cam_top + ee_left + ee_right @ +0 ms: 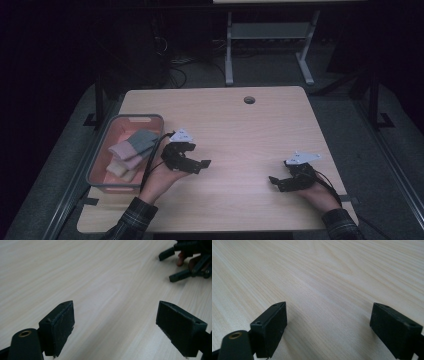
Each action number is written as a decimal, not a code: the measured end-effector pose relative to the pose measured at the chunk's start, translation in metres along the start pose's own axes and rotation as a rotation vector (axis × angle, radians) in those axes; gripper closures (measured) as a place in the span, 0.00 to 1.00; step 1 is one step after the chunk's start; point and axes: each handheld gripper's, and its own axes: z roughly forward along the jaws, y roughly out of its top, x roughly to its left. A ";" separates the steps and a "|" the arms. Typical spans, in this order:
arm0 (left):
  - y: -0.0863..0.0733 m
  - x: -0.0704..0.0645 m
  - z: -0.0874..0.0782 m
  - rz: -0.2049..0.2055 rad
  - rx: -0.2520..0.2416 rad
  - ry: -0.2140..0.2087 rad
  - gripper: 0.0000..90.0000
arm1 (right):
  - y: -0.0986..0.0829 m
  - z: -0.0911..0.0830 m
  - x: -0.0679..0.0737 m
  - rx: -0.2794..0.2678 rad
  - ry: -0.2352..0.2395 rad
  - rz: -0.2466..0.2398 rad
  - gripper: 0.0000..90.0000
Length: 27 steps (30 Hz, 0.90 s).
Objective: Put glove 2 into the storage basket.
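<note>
Both grippers rest low over the worktop with nothing in them: the left gripper (192, 161) sits just beside the basket (98, 159) near the left edge, jaws spread wide over bare wood in its own view (115, 327), and the right gripper (280, 182) lies toward the front right corner, jaws likewise apart (328, 327), with the other gripper (186, 261) visible across the grain from the left one. The folded cloths (131, 150) are stacked inside the basket, a grey one on top, pinkish and cream ones under it, and none lies out on the wood, so it looks as though the putting-away is finished, or close to it; I can't tell whether anything is left to do beyond drawing the hands back. The worktop (240, 130) is pale wood with a straight grain and a round cable hole (249, 100) near the far edge. Around it the room is dark: grey floor, a white-legged stand (270, 45) beyond the far edge, cables on the ground.
</note>
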 end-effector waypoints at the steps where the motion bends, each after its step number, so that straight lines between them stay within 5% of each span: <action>1: 0.000 0.000 0.000 0.000 0.000 0.000 0.16 | 0.000 0.000 0.000 0.000 0.000 0.000 0.16; 11: -0.021 -0.018 0.024 0.045 0.055 -0.019 0.16 | 0.000 0.000 0.000 0.001 0.001 0.000 0.16; 20: -0.041 -0.029 0.048 0.126 0.191 -0.023 0.15 | 0.000 0.000 0.000 -0.002 0.000 -0.004 0.16; 27: -0.044 -0.033 0.054 0.148 0.213 -0.013 0.14 | 0.000 0.000 0.000 -0.001 0.000 -0.005 0.16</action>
